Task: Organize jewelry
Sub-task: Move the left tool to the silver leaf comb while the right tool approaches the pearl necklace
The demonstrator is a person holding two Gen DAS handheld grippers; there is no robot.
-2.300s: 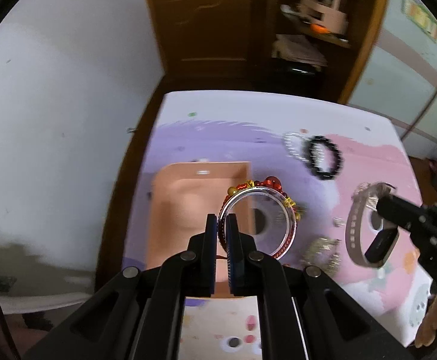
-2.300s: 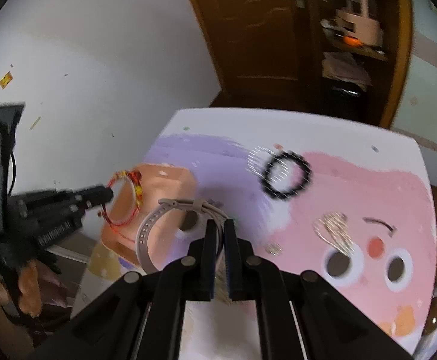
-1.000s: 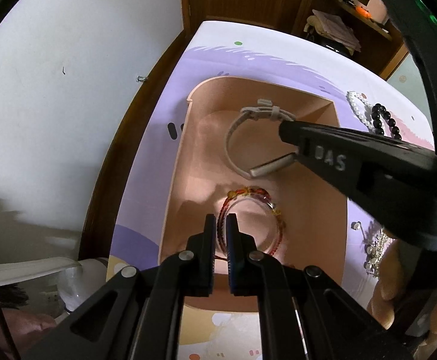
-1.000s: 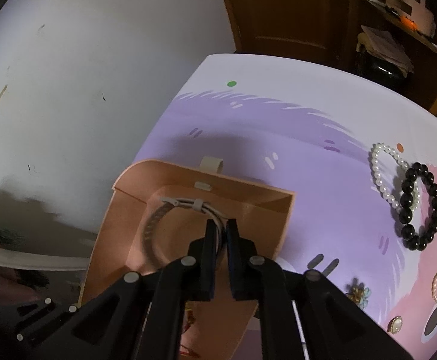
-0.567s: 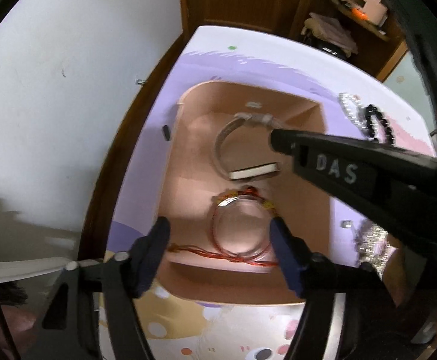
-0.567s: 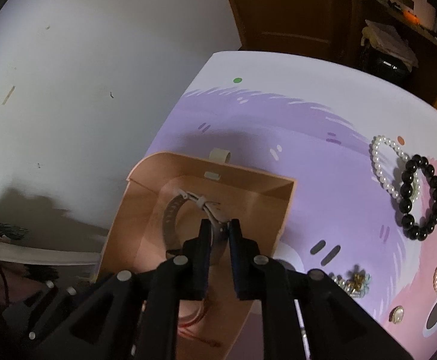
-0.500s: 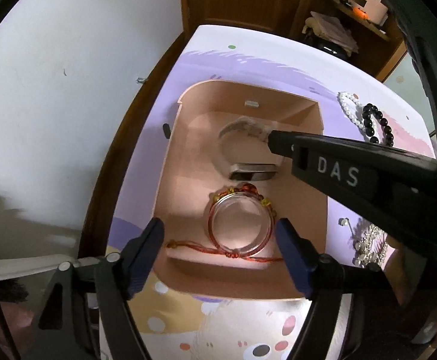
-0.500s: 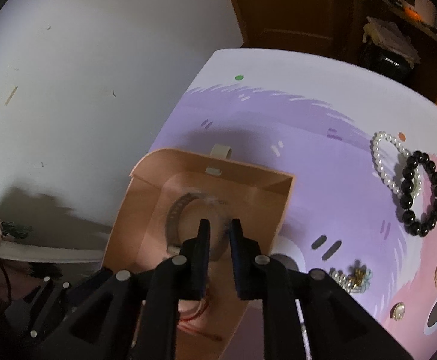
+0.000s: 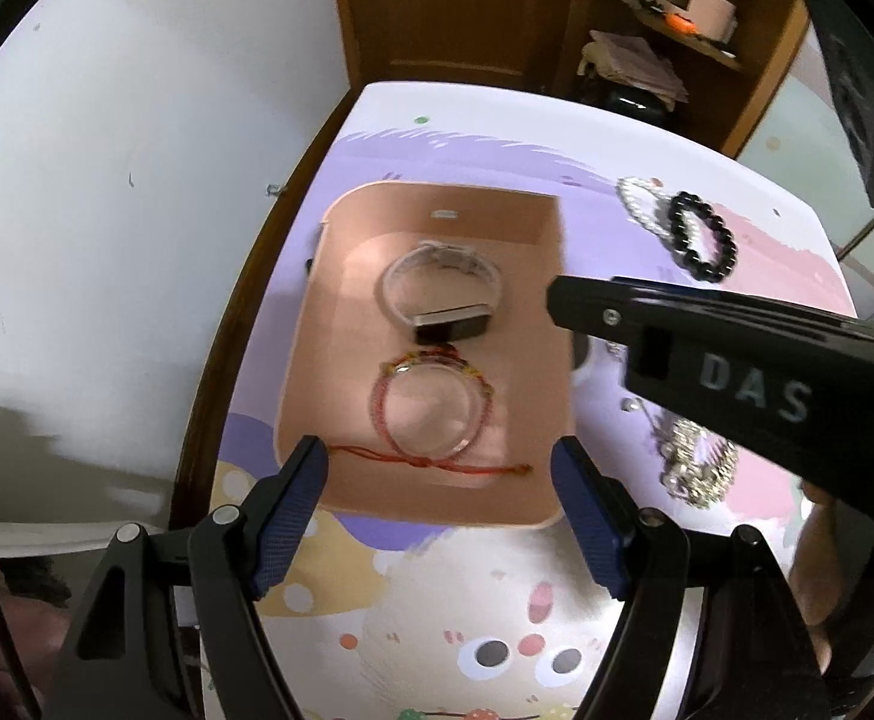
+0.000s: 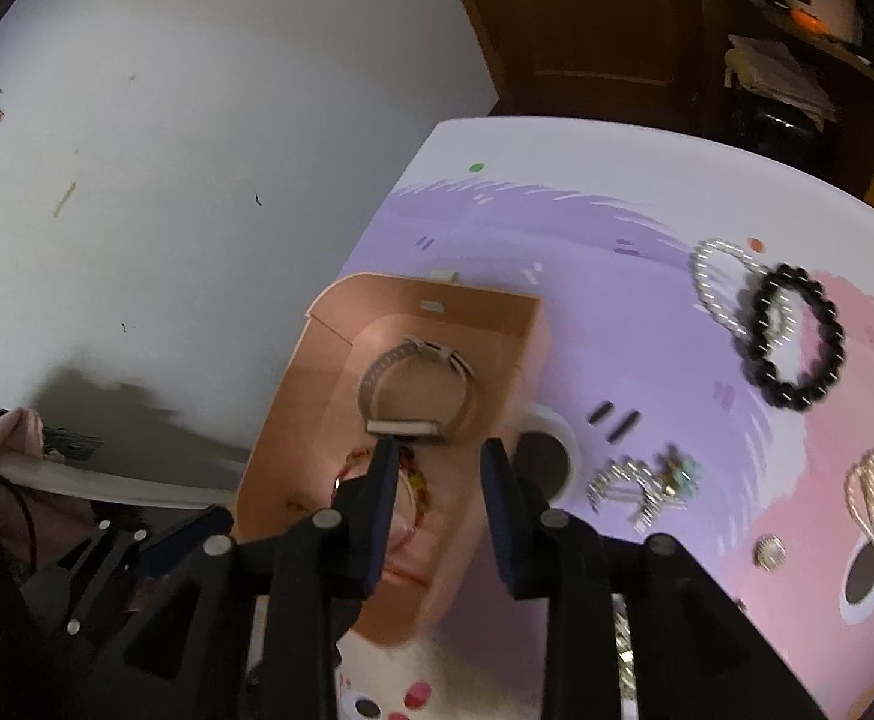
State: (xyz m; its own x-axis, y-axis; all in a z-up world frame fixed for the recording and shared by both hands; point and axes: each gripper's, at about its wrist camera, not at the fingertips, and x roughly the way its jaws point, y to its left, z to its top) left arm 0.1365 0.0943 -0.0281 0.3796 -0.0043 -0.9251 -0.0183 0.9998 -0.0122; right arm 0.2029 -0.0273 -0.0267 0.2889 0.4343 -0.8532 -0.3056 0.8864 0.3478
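Observation:
A peach tray point(image 9: 311, 324) sits on the patterned mat. Inside it lie a beige band watch point(image 9: 443, 294) at the back and a red beaded bracelet with a clear bangle point(image 9: 431, 402) in front, its red cord trailing along the near wall. My left gripper point(image 9: 440, 462) is open and empty, just above the tray's near edge. My right gripper point(image 10: 437, 456) is open and empty, above the tray point(image 10: 293, 372) with the watch point(image 10: 419, 390) just beyond its tips. The right gripper's arm point(image 9: 737, 360) crosses the left wrist view.
On the mat right of the tray lie a pearl bracelet point(image 10: 719, 282), a black bead bracelet point(image 10: 797, 336), a silver chain pile point(image 10: 641, 486), gold earrings point(image 10: 872, 498) and a small stud point(image 10: 768, 552). A white wall is left, a wooden door and shelf behind.
Both grippers opened and let go: the red bracelet and then the watch now lie in the tray. Both grippers have drawn back and up from the tray.

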